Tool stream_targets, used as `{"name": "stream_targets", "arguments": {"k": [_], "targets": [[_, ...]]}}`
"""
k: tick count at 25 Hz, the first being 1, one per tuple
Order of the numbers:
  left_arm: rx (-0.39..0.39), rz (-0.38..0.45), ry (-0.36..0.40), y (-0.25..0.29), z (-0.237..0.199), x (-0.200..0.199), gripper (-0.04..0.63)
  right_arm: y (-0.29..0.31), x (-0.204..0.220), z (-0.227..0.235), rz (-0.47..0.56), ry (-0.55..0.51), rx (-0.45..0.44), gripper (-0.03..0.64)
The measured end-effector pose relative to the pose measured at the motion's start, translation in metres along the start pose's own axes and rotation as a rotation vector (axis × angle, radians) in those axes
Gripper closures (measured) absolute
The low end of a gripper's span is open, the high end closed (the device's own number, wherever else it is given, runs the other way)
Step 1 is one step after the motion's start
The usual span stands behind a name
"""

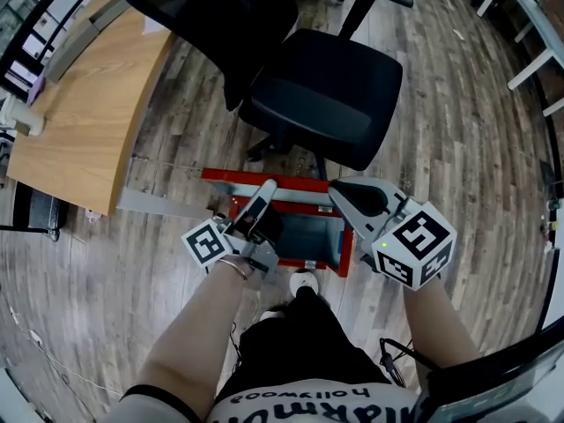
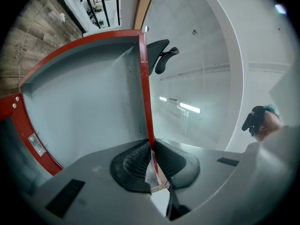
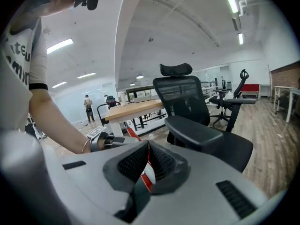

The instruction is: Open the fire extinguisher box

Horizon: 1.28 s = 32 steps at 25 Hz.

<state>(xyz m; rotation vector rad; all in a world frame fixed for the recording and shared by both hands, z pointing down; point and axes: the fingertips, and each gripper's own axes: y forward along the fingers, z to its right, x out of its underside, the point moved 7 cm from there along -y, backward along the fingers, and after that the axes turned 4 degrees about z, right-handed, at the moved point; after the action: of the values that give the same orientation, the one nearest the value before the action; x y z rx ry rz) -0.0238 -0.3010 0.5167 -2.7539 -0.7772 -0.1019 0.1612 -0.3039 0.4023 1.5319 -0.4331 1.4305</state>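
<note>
The red fire extinguisher box (image 1: pixel 339 258) lies on the wooden floor in front of my feet, its grey inside (image 1: pixel 304 234) showing. My left gripper (image 1: pixel 264 190) reaches in at the box's left side. In the left gripper view this gripper (image 2: pixel 151 157) is shut on a thin red edge (image 2: pixel 144 88) of the box's grey panel (image 2: pixel 84 102). My right gripper (image 1: pixel 342 194) is at the box's right far corner. Its own view shows it (image 3: pixel 147 162) shut on a red-and-white edge of the box.
A black office chair (image 1: pixel 326 86) stands just beyond the box, its base close to the far edge. A wooden desk (image 1: pixel 88 122) is at the left. A grey strip (image 1: pixel 163 205) lies left of the box. My shoe (image 1: pixel 304 282) touches the near side.
</note>
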Motion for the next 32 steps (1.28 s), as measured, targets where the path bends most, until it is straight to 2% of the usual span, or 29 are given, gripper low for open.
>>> {"name": "stream_targets", "arguments": {"k": [12,22,32], "targets": [[-0.032,0.008,-0.011,0.012,-0.005,-0.006,0.566,-0.005,-0.008,0.022,0.0,-0.001,0.002,0.606],[-0.058,-0.018,-0.083,0.024,-0.009,-0.011,0.569,-0.005,-0.017,0.028,-0.007,0.044,0.077,0.606],[-0.084,-0.051,-0.108,0.044,-0.021,-0.024,0.569,-0.006,-0.027,0.053,0.012,0.085,0.158,0.606]]}}
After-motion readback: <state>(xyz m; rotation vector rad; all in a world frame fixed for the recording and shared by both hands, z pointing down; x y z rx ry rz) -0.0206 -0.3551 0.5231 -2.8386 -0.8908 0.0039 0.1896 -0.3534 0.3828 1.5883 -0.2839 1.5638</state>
